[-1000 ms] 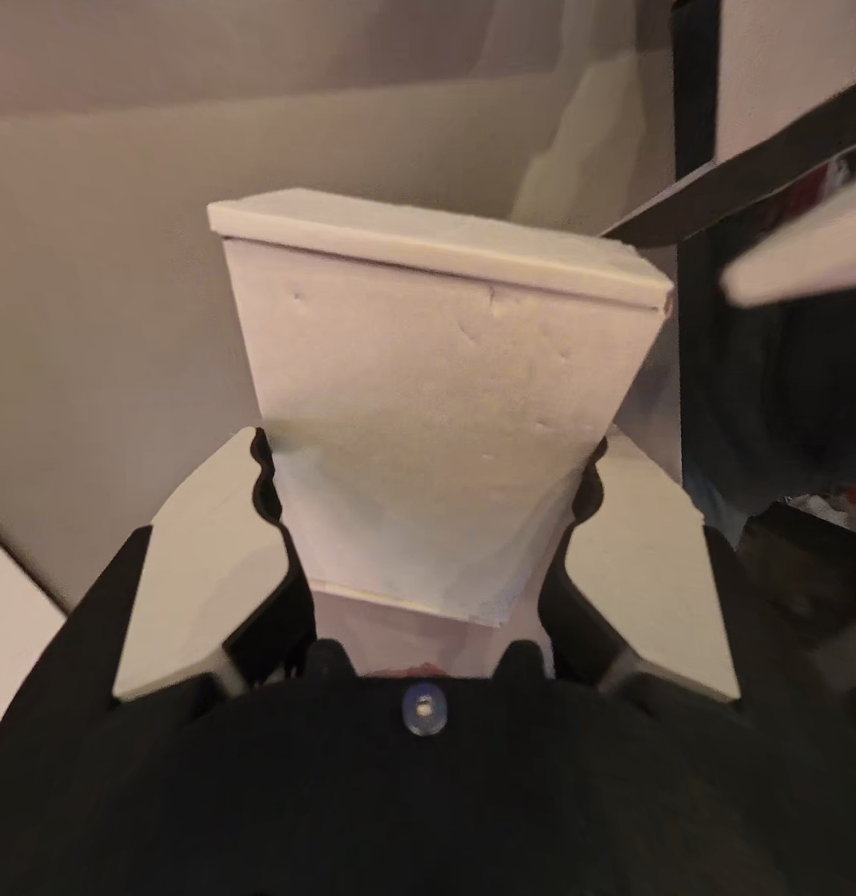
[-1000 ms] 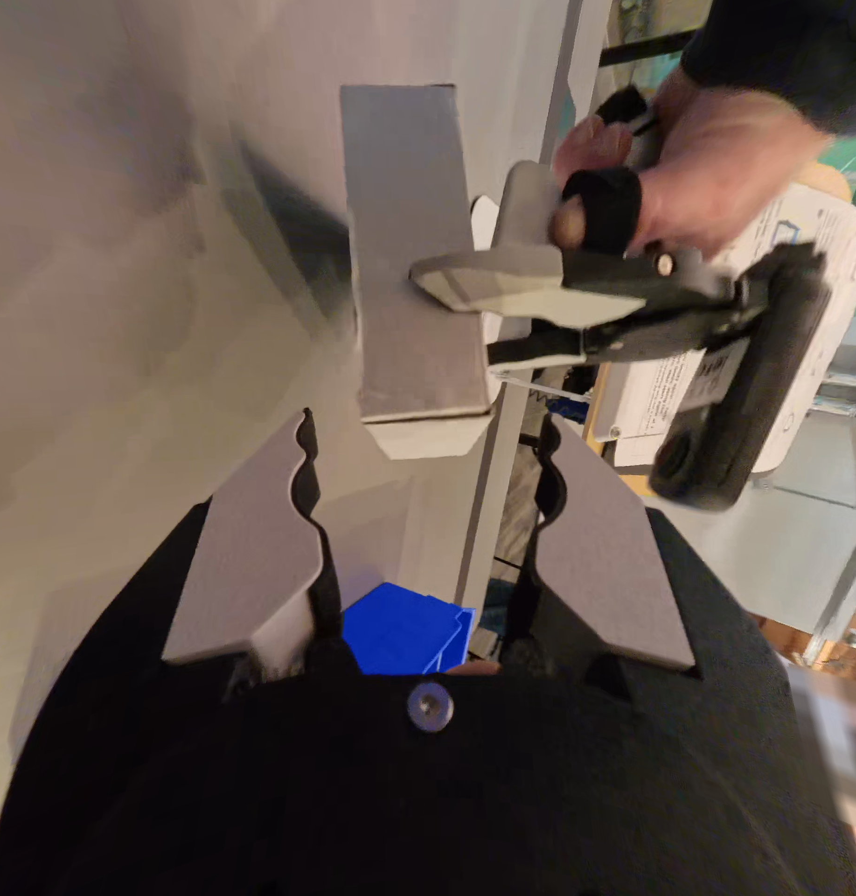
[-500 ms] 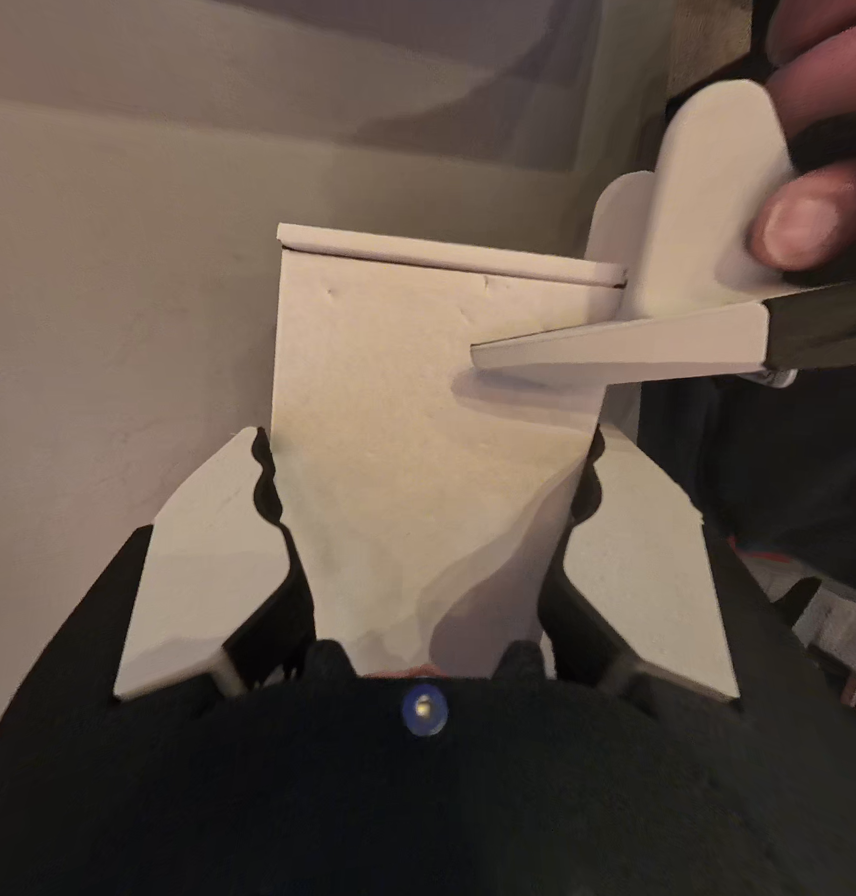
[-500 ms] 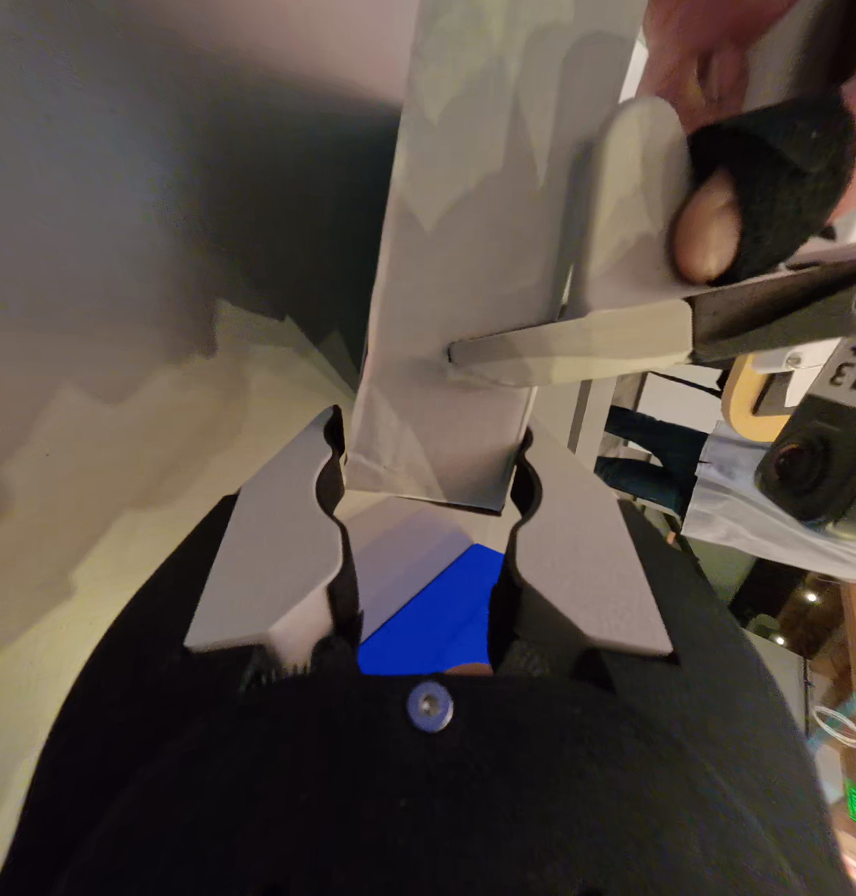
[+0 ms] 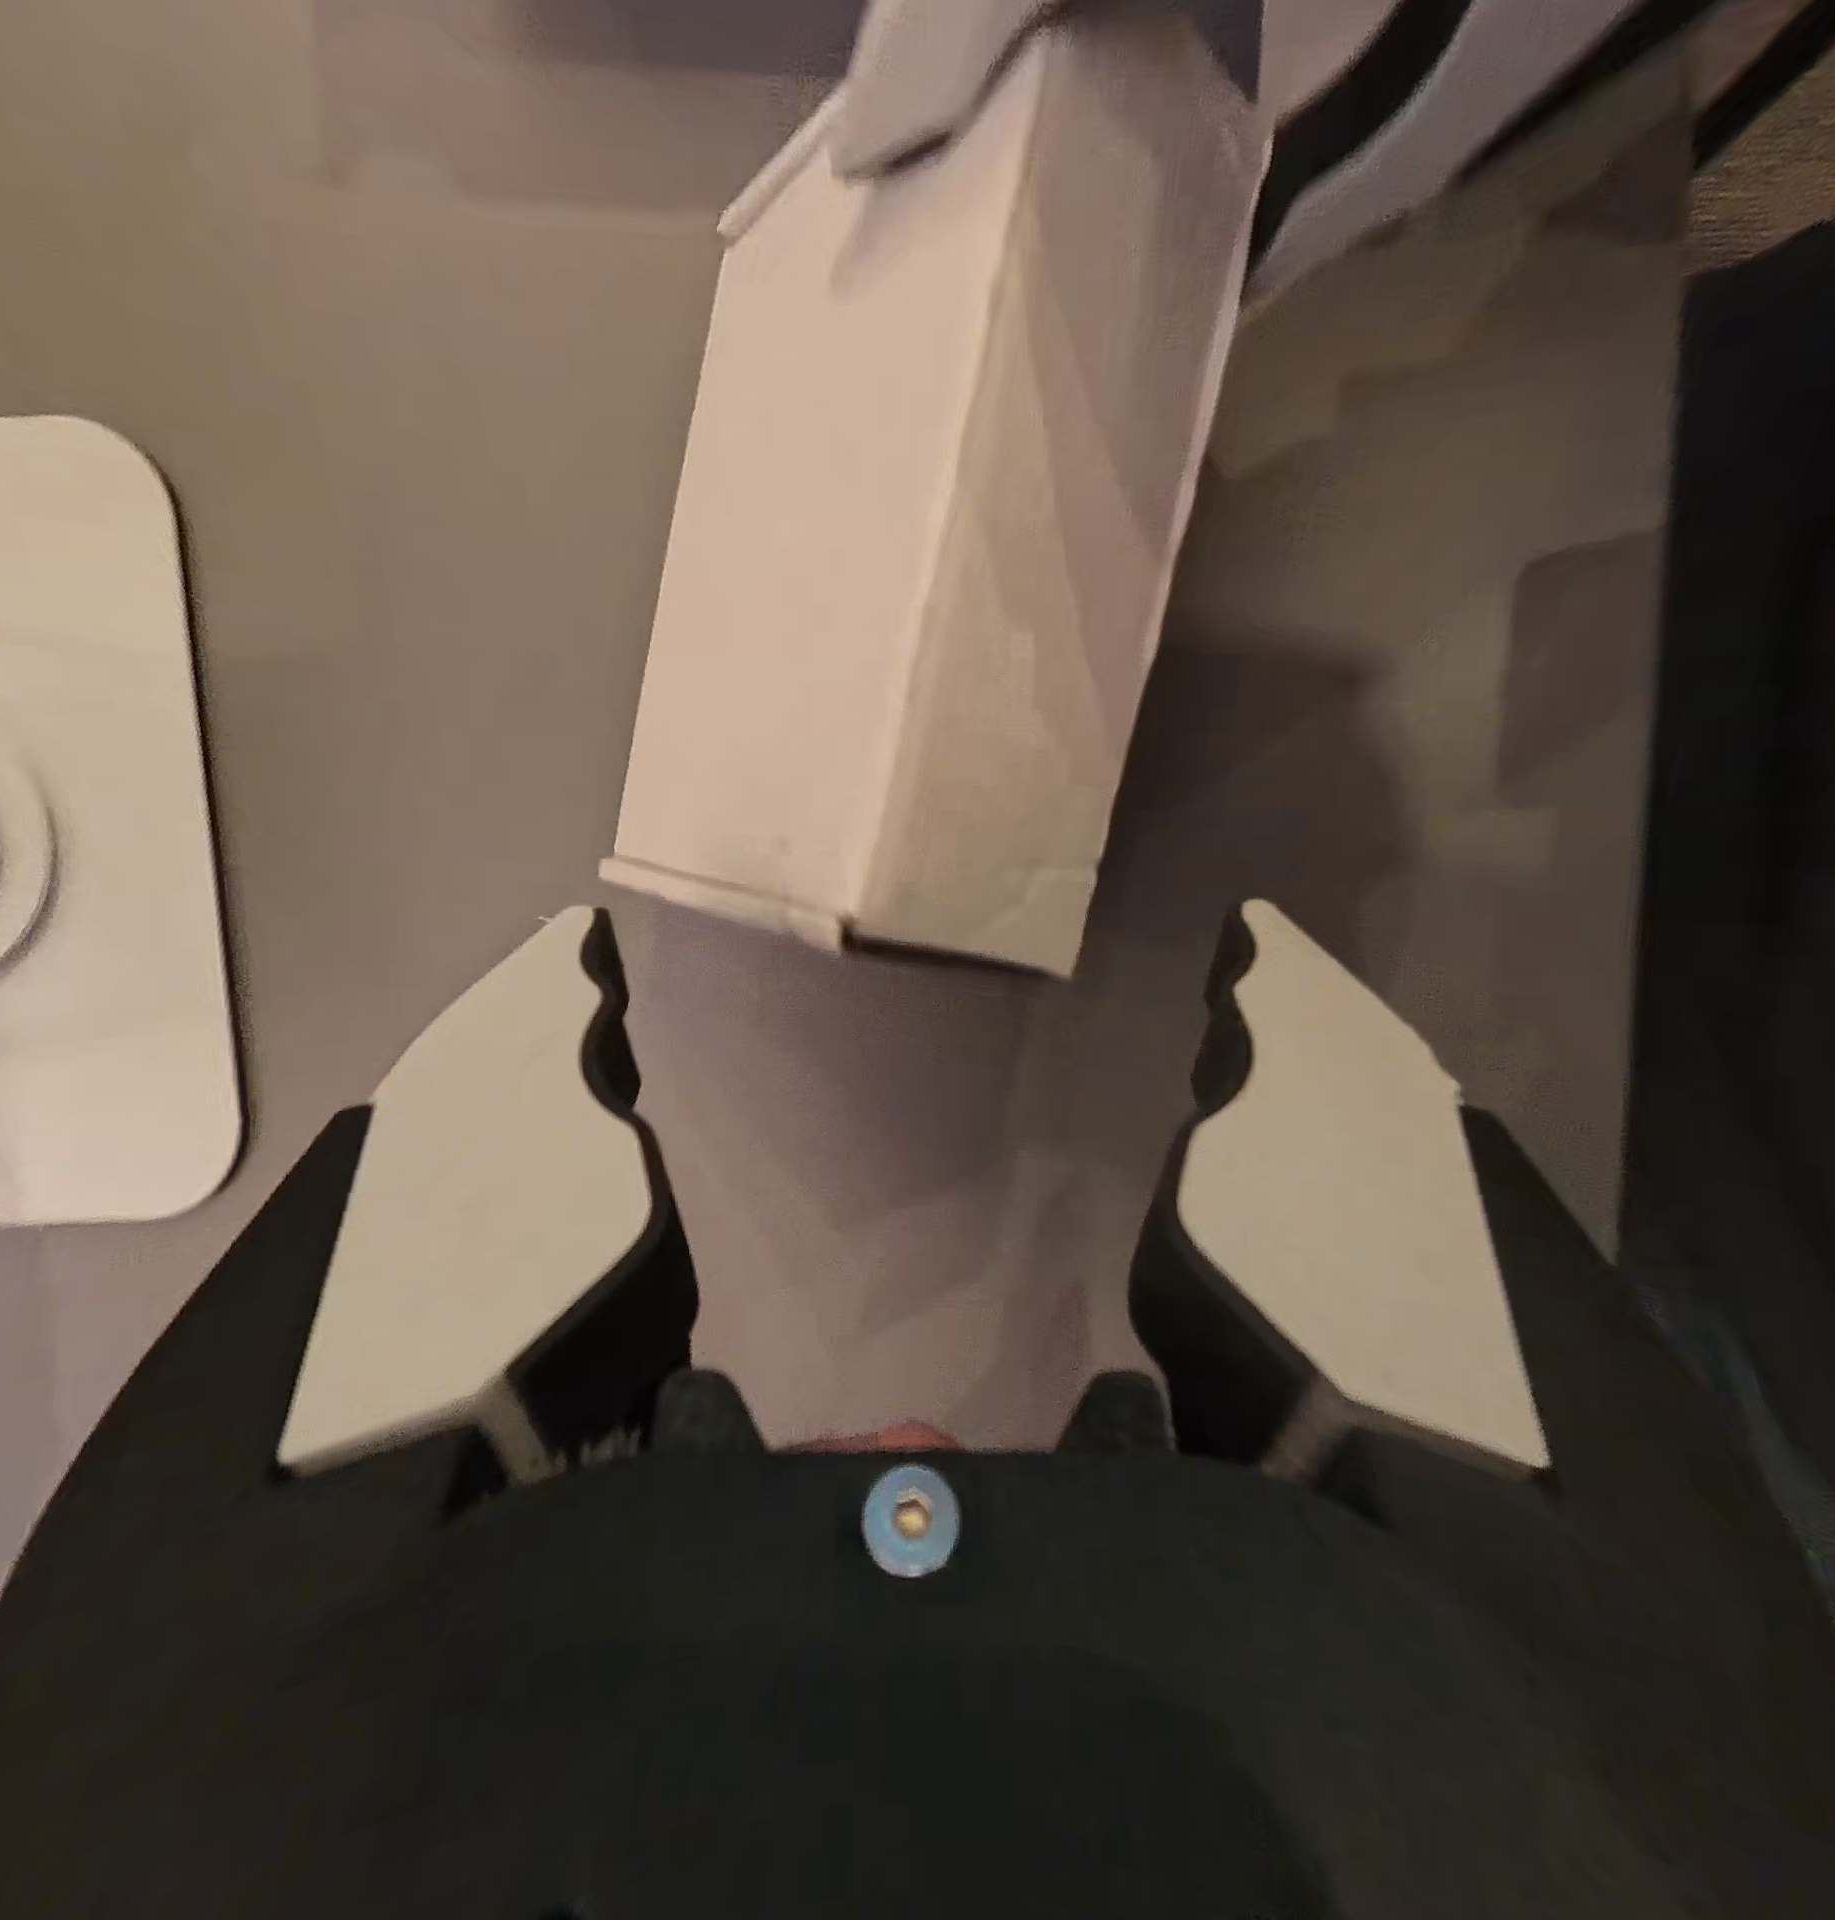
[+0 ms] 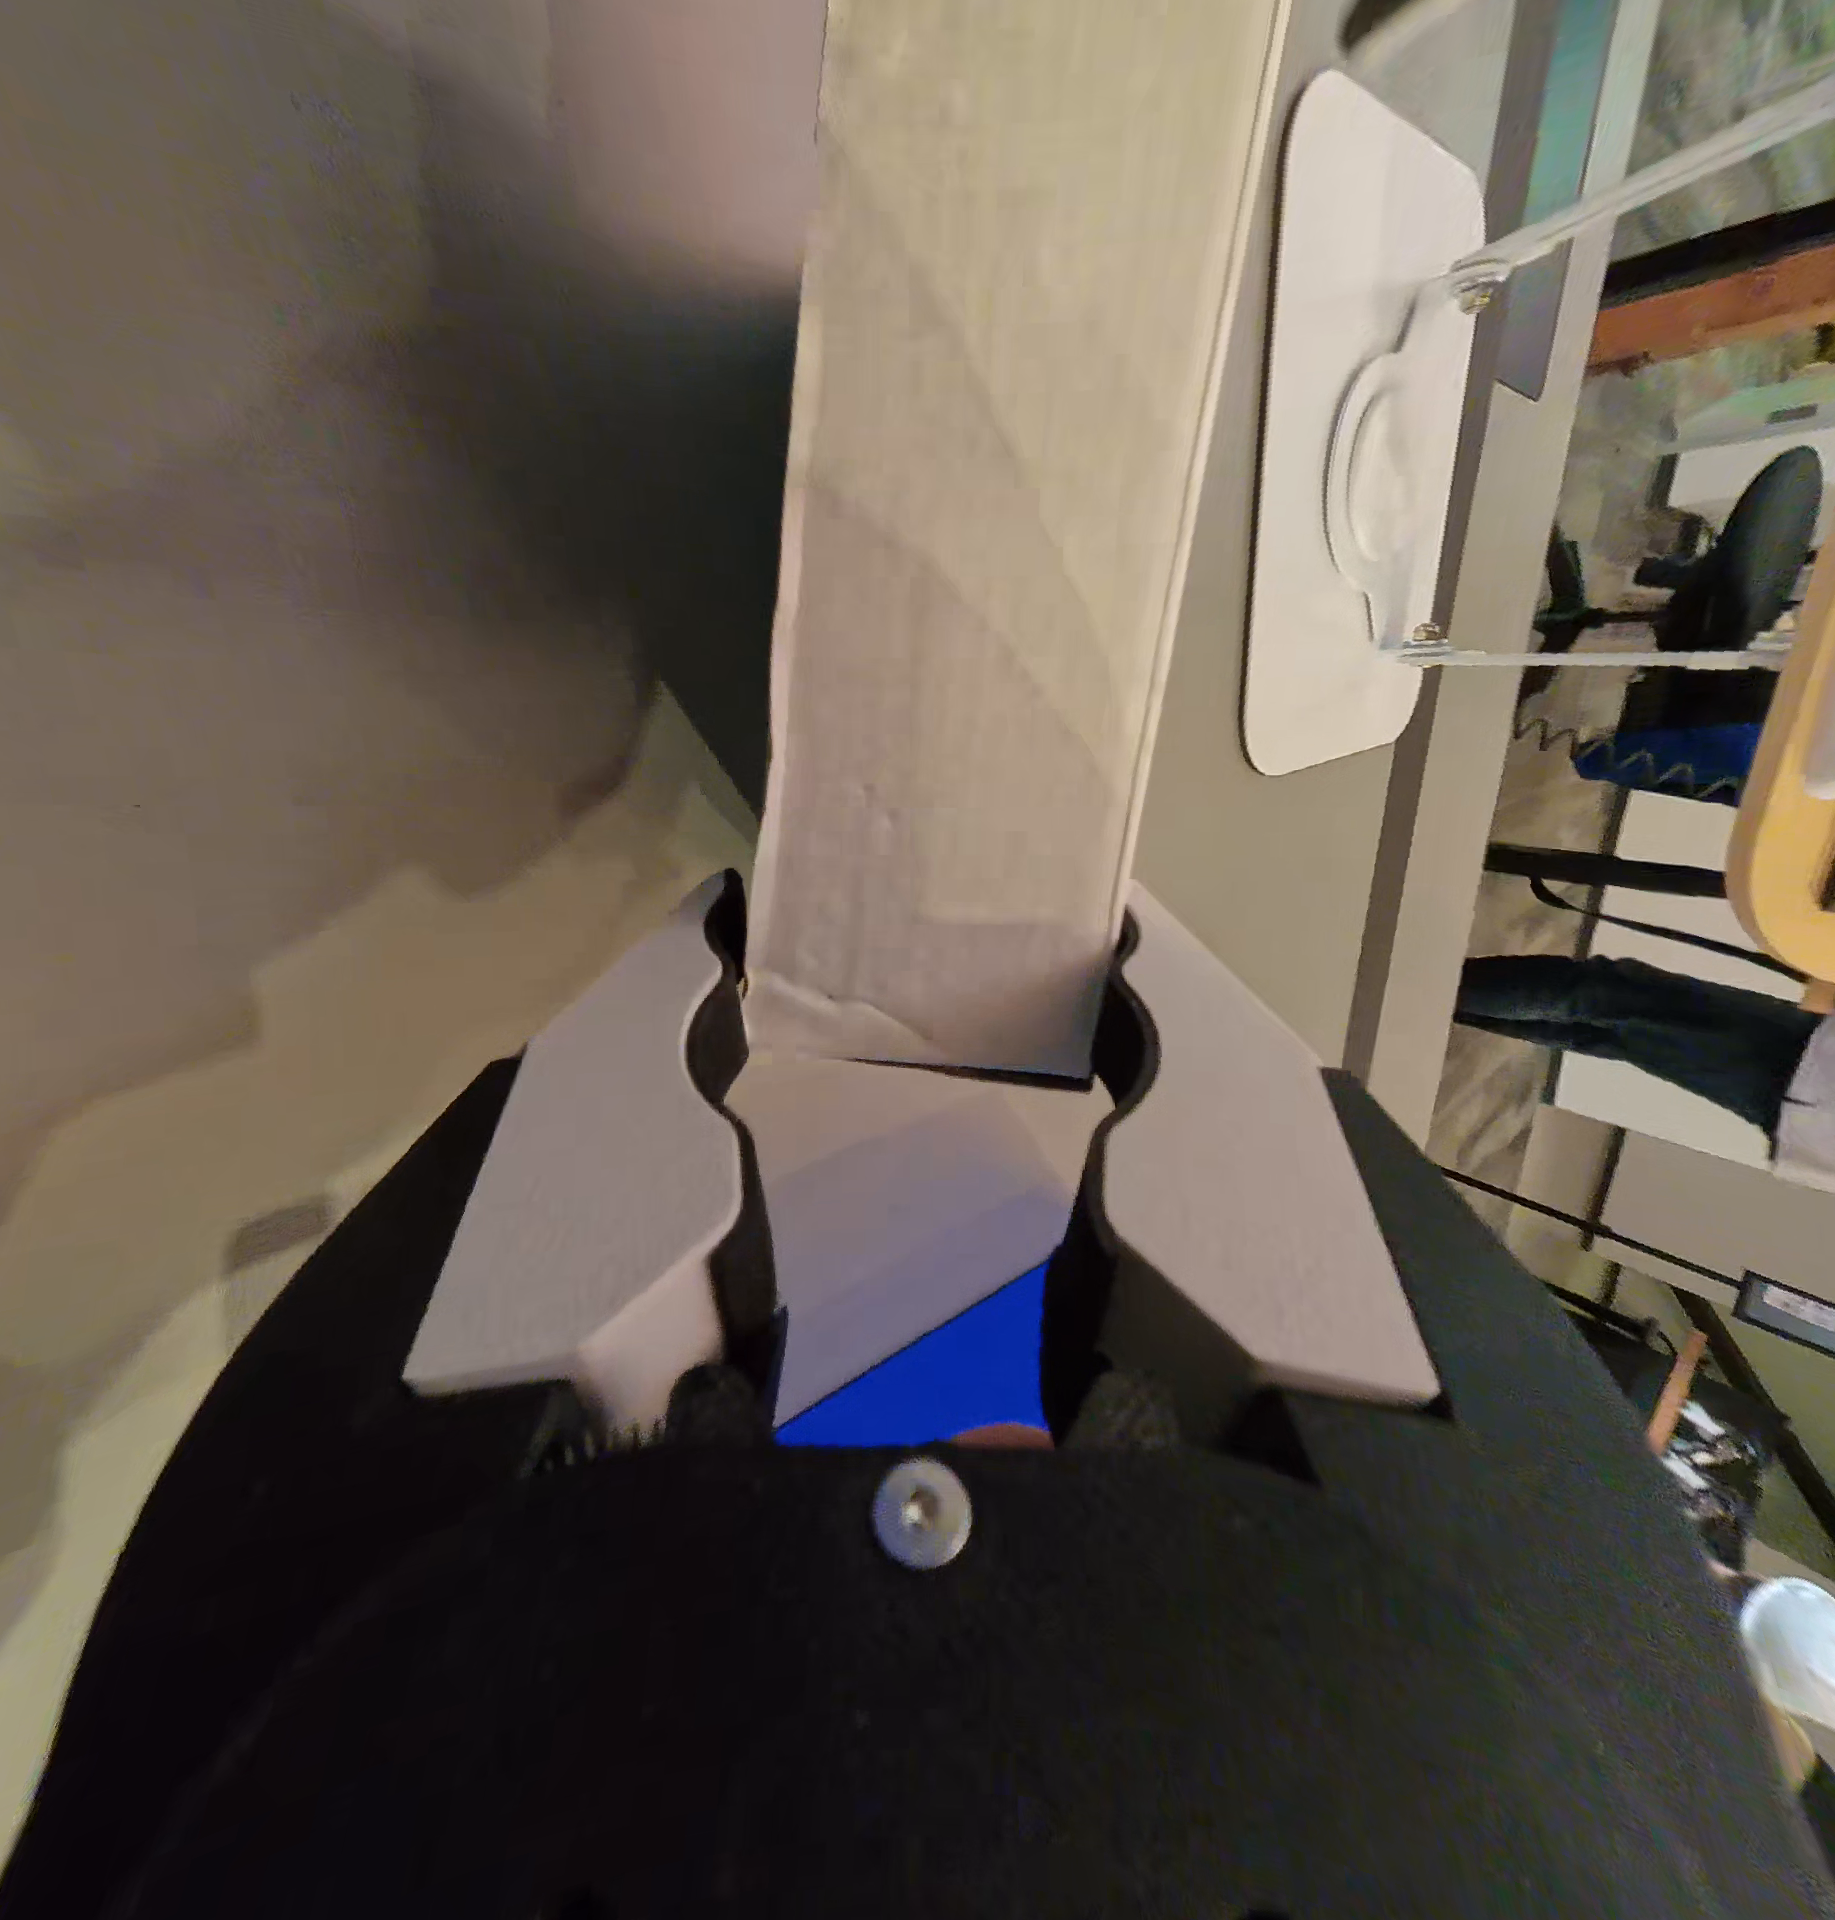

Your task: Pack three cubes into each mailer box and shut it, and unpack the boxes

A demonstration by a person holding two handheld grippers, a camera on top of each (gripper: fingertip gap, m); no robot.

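Mailer box (image 6: 980, 582), white and narrow, is now clenched at its near end by the right tongs (image 6: 928, 935). Left tongs (image 5: 913, 925) have let go and gape empty just short of it above the tabletop (image 5: 373, 520): a handover, likely toward unpacking.

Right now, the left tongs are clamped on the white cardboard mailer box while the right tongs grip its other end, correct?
Not quite. The left tongs are open and clear of the white cardboard mailer box, as the left wrist view shows. The right tongs do grip its end.
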